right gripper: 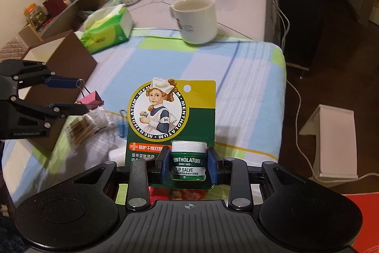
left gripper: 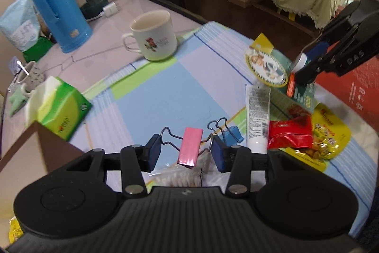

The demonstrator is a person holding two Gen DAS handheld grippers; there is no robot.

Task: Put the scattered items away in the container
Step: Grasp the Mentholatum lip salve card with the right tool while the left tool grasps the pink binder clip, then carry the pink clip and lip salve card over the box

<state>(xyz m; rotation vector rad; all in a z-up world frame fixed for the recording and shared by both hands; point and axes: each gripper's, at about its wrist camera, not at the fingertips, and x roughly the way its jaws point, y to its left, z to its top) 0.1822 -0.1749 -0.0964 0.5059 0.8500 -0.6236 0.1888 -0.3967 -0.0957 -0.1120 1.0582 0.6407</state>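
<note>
Right tool [right gripper: 187, 164] grips a carded jar [right gripper: 187, 164] reading "MENTHOLATUM LIP SALVE".

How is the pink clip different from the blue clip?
The pink clip is held up off the cloth, pinched by its wire handles in the left hand-held gripper; the blue clip lies loose on the checked cloth. The pink clip looks bigger than the blue clip in the right wrist view. Both are binder clips with bent wire handles.
</note>
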